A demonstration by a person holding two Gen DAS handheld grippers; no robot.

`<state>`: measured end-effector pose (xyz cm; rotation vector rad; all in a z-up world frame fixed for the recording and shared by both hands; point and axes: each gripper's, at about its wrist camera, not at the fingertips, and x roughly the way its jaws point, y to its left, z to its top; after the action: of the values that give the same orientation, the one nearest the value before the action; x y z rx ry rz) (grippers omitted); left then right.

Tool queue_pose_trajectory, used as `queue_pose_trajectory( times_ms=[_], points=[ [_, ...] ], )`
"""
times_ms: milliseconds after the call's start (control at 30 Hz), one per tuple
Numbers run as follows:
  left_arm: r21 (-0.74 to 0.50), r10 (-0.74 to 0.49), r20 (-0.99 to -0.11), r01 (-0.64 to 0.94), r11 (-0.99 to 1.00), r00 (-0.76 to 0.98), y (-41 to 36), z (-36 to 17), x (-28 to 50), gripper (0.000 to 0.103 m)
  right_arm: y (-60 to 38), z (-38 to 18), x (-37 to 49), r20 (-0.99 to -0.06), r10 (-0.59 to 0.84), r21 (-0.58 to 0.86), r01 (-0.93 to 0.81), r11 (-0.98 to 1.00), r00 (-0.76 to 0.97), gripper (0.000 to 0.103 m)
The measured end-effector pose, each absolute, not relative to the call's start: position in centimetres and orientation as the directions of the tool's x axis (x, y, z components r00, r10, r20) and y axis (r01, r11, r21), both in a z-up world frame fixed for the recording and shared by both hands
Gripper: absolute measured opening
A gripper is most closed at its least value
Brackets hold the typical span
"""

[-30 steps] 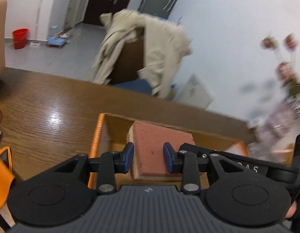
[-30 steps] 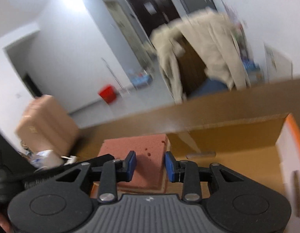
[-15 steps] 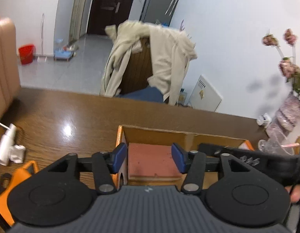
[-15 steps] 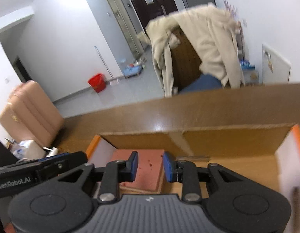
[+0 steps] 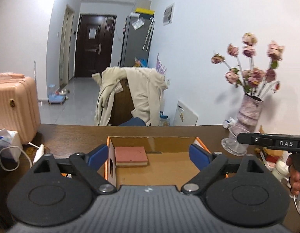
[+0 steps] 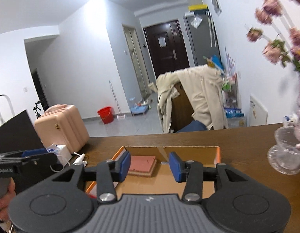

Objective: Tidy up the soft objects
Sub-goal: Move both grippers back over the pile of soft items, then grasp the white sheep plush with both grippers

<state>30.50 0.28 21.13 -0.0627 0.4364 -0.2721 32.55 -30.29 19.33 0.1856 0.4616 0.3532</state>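
Observation:
A pink sponge block (image 5: 130,156) lies flat in the far left corner of an open cardboard box (image 5: 165,169) with orange edges, on a brown table. The same sponge (image 6: 143,164) and box (image 6: 196,182) show in the right wrist view. My left gripper (image 5: 149,155) hangs above the near side of the box, its jaws opening wide, with nothing held between them. My right gripper (image 6: 149,166) is also back from the sponge, jaws opening and empty. The right gripper's body (image 5: 274,142) shows at the right in the left wrist view.
A vase of dried pink flowers (image 5: 247,114) and a clear plastic cup (image 6: 288,151) stand on the table right of the box. A tissue pack (image 6: 58,151), a cable and a pink suitcase (image 5: 13,106) are at the left. A chair draped with a beige coat (image 5: 134,97) stands behind the table.
Both grippers let go of the sponge, drew back and rose away from the box with their jaws spreading. The sponge now lies flat in the box's far left corner.

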Motion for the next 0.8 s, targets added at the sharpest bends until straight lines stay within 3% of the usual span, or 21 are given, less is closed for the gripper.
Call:
queue_pose_trajectory(
  times_ms=[400,567,800],
  points=[
    [-0.093,-0.256,-0.259,0.24,0.966,0.931,0.0,13.2,11.6,0.103,-30.2,12.8,13.2,-0.273,0.412,0.079,-0.407,0.91,0.869,0.056],
    [-0.163,-0.274,-0.293,0.235,0.958,0.916,1.0,9.7,7.4,0.103,-30.0,8.3,7.7,-0.286,0.377,0.092,-0.366,0.926,0.881,0.061],
    [-0.17,-0.302,-0.35,0.257,0.951,0.887,0.0,8.3,9.4,0.103,-30.3,5.5,8.2,-0.356,0.345,0.152,-0.311,0.938,0.868,0.061]
  ],
)
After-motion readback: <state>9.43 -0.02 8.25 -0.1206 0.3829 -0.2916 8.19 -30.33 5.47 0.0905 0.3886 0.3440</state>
